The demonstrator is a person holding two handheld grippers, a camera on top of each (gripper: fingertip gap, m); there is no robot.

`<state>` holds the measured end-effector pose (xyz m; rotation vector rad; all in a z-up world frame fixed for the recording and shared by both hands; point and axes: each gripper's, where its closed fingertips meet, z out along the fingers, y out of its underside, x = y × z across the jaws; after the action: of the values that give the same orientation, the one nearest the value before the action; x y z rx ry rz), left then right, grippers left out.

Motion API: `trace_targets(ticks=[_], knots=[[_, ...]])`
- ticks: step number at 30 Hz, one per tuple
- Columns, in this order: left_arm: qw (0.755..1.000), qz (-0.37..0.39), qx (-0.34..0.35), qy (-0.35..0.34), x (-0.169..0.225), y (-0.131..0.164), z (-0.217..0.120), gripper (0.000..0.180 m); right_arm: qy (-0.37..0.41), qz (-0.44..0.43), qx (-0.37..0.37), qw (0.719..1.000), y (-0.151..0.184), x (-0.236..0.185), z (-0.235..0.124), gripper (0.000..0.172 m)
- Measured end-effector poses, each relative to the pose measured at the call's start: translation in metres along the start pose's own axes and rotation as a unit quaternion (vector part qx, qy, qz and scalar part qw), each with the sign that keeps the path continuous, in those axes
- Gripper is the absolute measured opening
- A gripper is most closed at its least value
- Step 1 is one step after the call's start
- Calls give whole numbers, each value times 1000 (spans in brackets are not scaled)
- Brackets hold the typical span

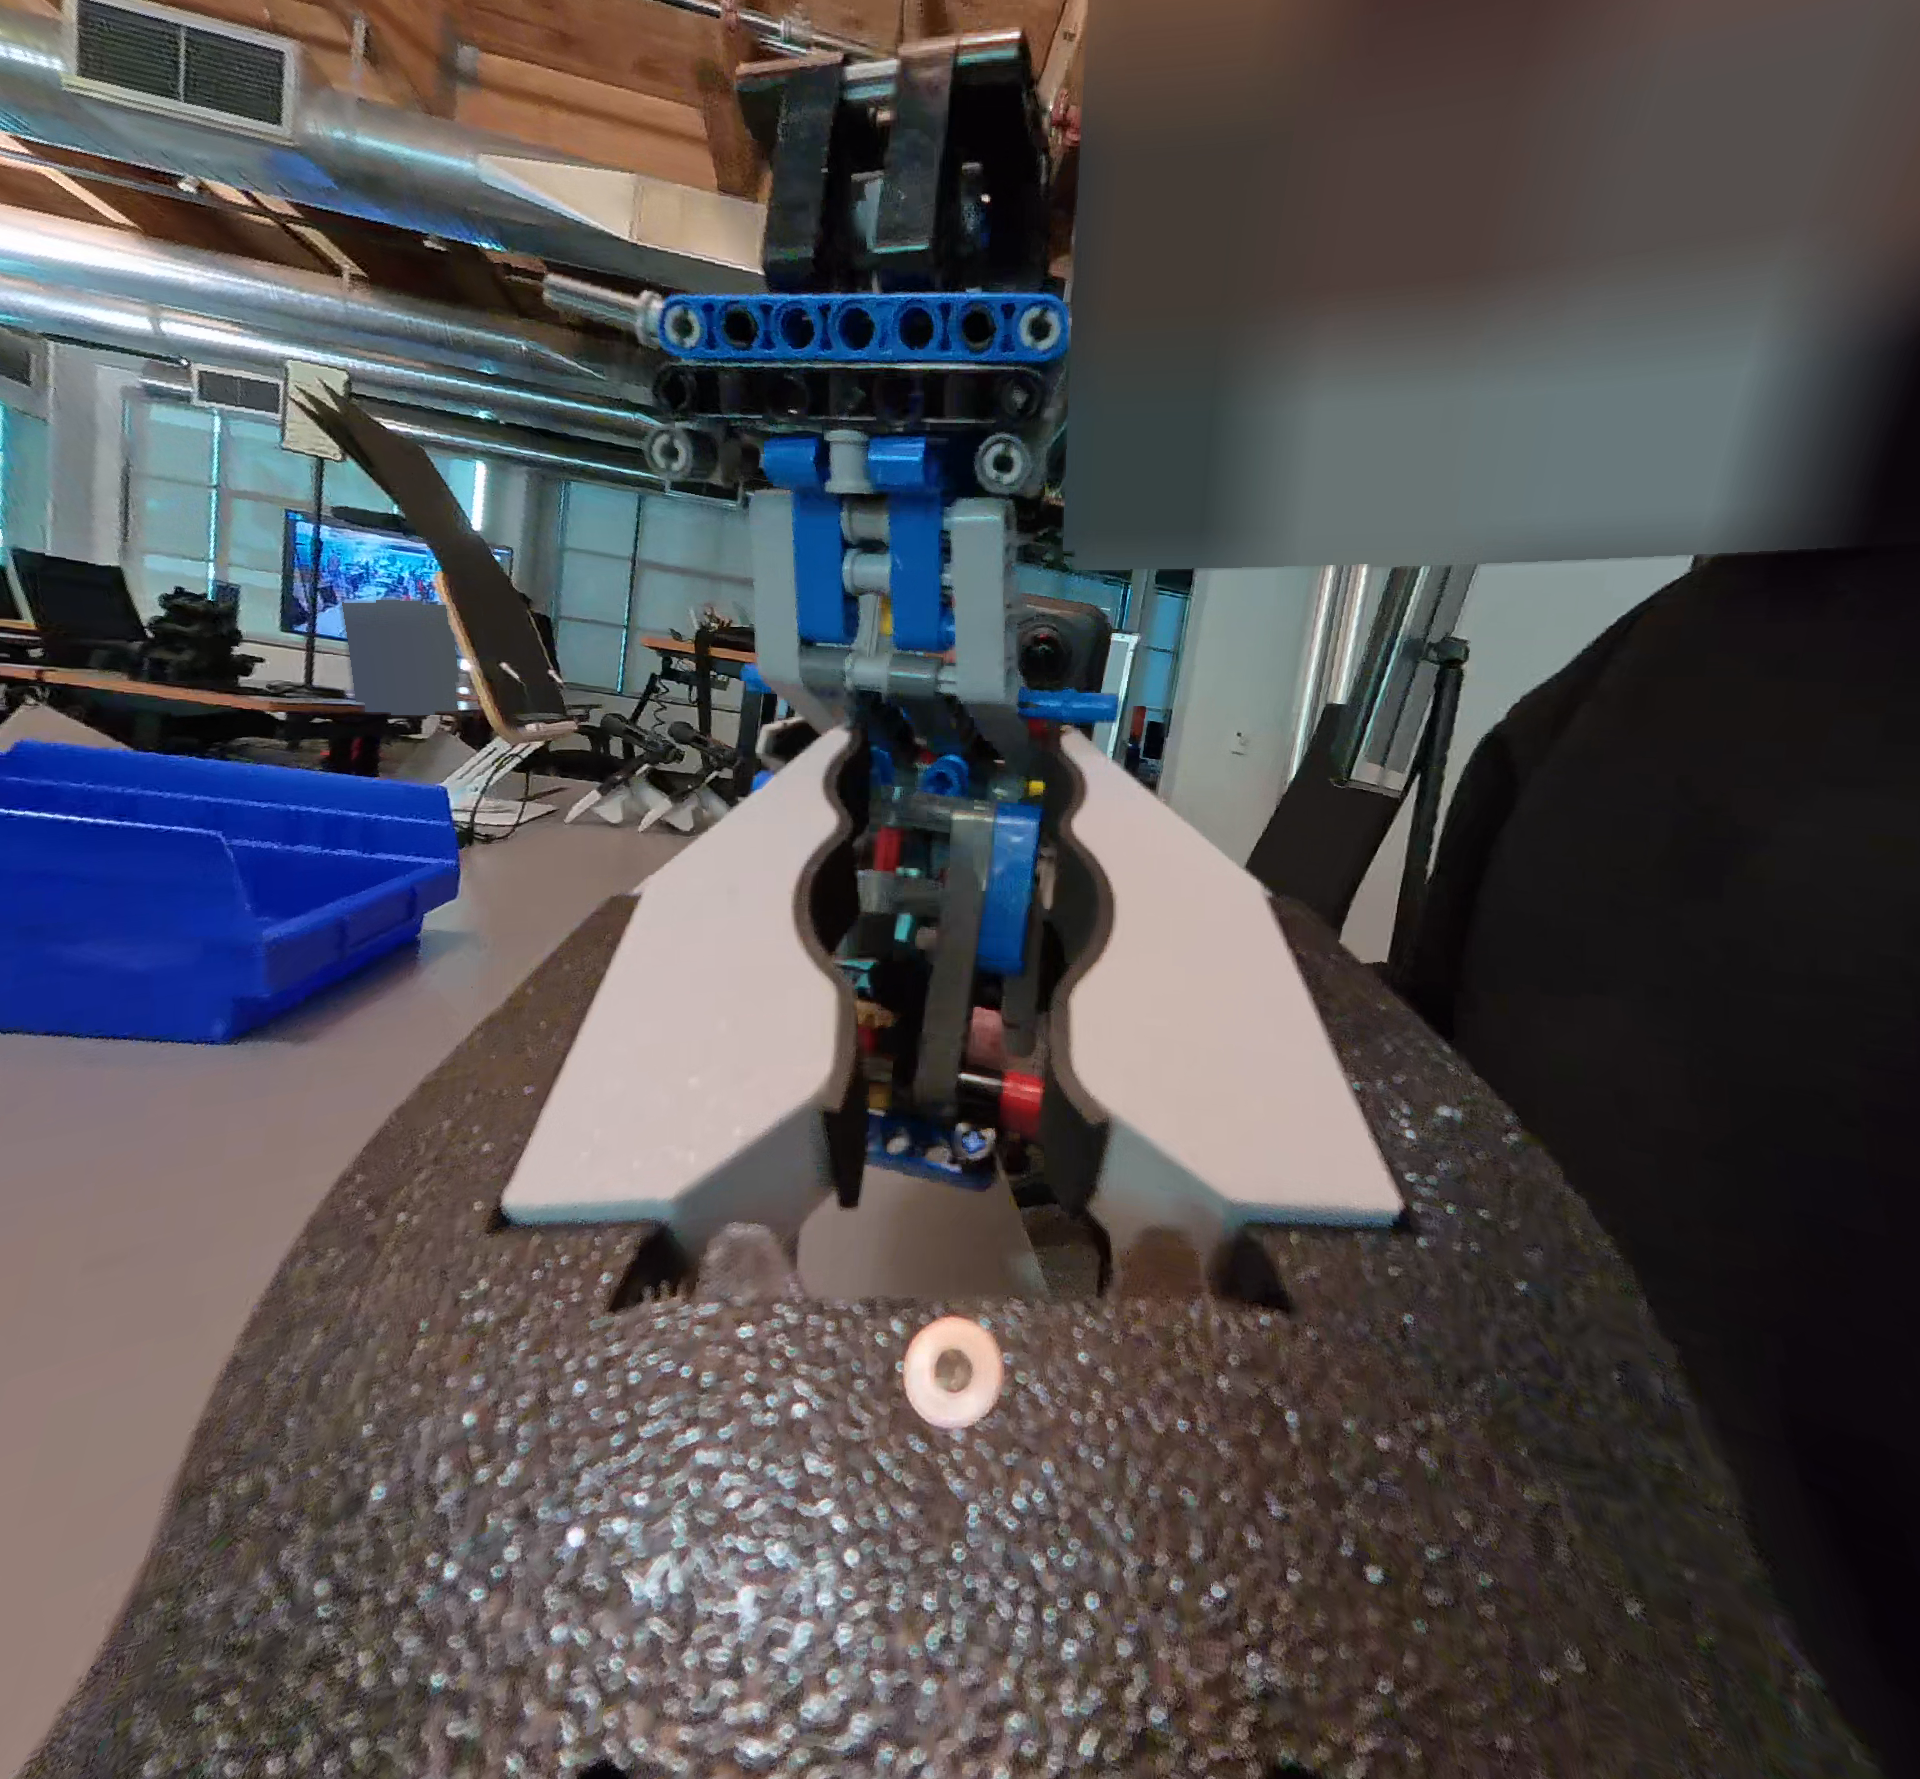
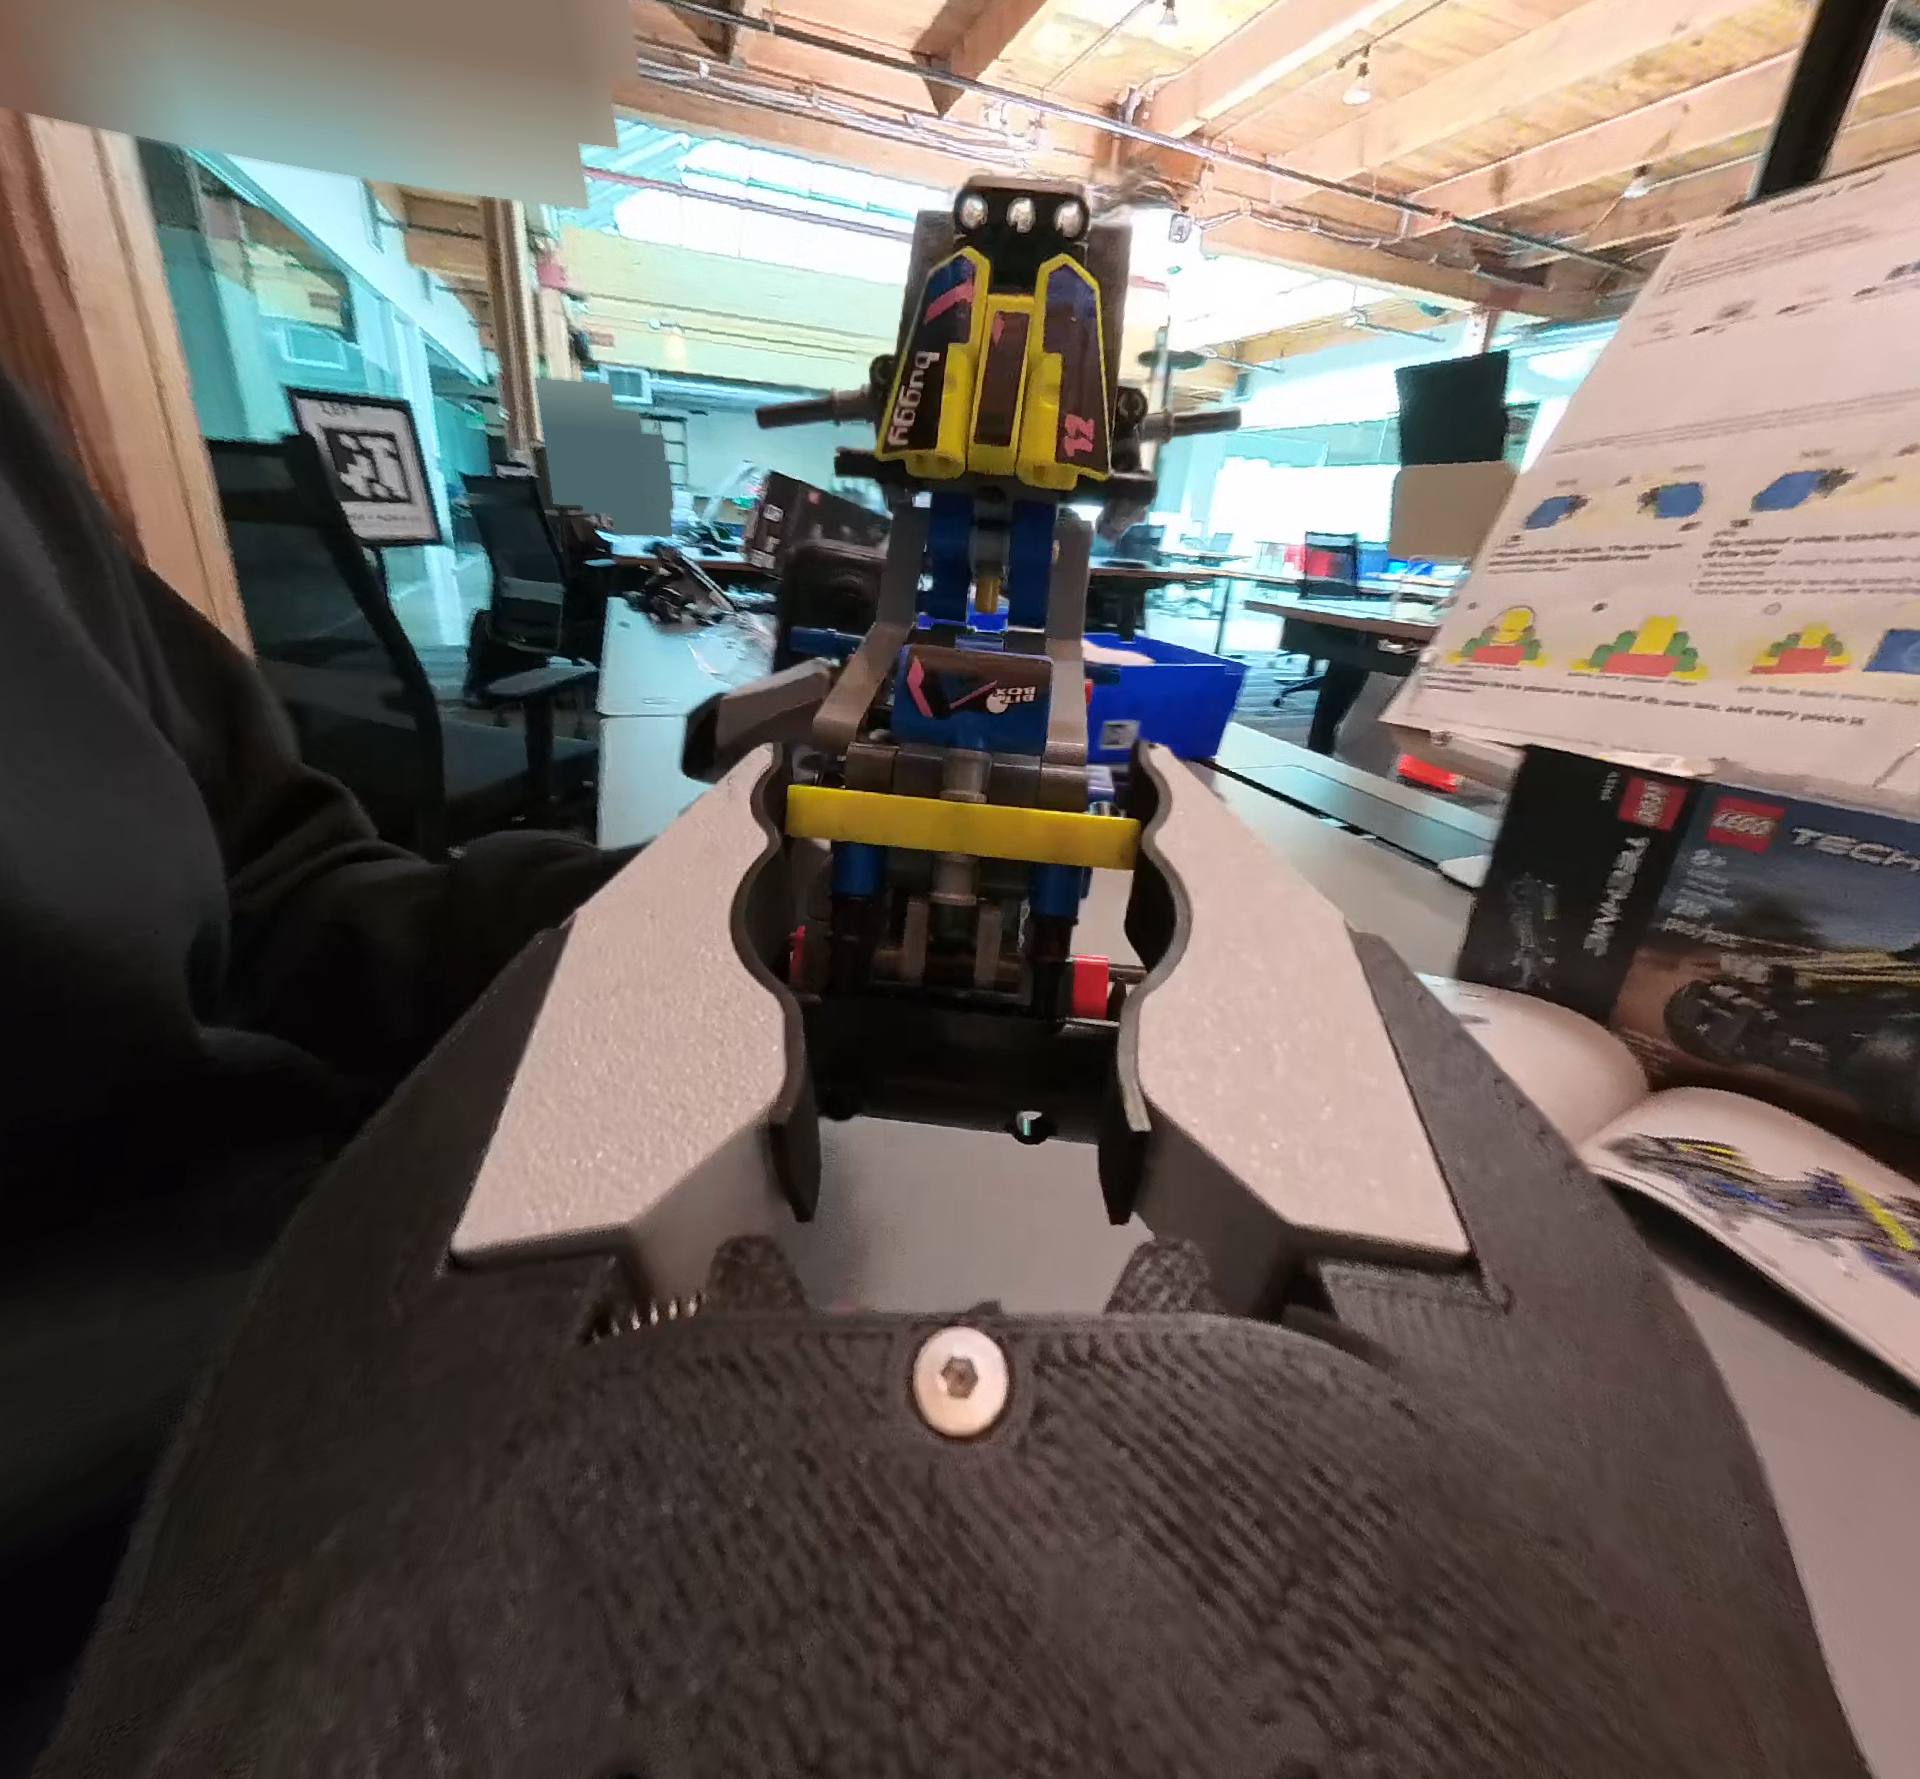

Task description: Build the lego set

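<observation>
The right tool [image 2: 961, 836] stands fairly wide, and its two grey fingers [image 2: 665, 991] are closed on the rear end of a toy buggy built of blue, yellow, grey and black plastic beams and pins [image 2: 977, 649]. A flat yellow beam [image 2: 961, 827] across the model spans the gap from one dark scalloped pad to the other, and both pads press on its ends. The model rises upright in front of the camera, its yellow and dark-blue stickered hood panels [image 2: 987, 368] topmost.

The left tool [image 1: 956, 898] is much narrower and has the same model between its pale grey fingers [image 1: 707, 991], seen here from the underside, with a blue holed beam [image 1: 862, 327] crosswise above. Its wavy pads lie close along the model's flanks, but whether they press or stand just off I cannot tell.

The model is held up above the grey counter [image 1: 156, 1210]. A blue plastic bin [image 1: 187, 888] sits toward the counter's left side. Toward its right edge lie a black toy-set box [image 2: 1704, 908], an open instruction booklet [image 2: 1766, 1189] and a propped printed sheet [image 2: 1714, 482]. A person's dark sleeve [image 2: 156, 846] fills the near side.
</observation>
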<state>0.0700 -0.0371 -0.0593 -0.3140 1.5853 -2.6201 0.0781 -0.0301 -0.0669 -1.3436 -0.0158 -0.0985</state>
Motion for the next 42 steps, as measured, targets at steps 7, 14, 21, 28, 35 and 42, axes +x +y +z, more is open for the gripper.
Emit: trace_targets(ticks=[7, 14, 21, 28, 35, 42], knots=[[999, -13, 8, 29, 8, -3, -1, 19, 16, -46, -2, 999, -3, -3, 3, 62], [998, 17, 22, 54, 13, -7, -5, 22, 24, -57, -7, 998, 0, -8, 9, 62], [998, 25, 20, 56, 15, -6, -7, 21, 12, -30, -30, 999, 1, -12, 11, 63], [998, 39, -17, 40, 10, 3, -10, 20, -1, -28, -101, 995, 5, -10, 6, 50], [992, 86, -91, 16, -2, 15, -20, 20, -19, -43, -196, 980, 35, -1, 5, 50], [978, 117, -171, -8, -25, 19, -39, 20, -19, -41, -205, 978, 59, 15, 23, 50]])
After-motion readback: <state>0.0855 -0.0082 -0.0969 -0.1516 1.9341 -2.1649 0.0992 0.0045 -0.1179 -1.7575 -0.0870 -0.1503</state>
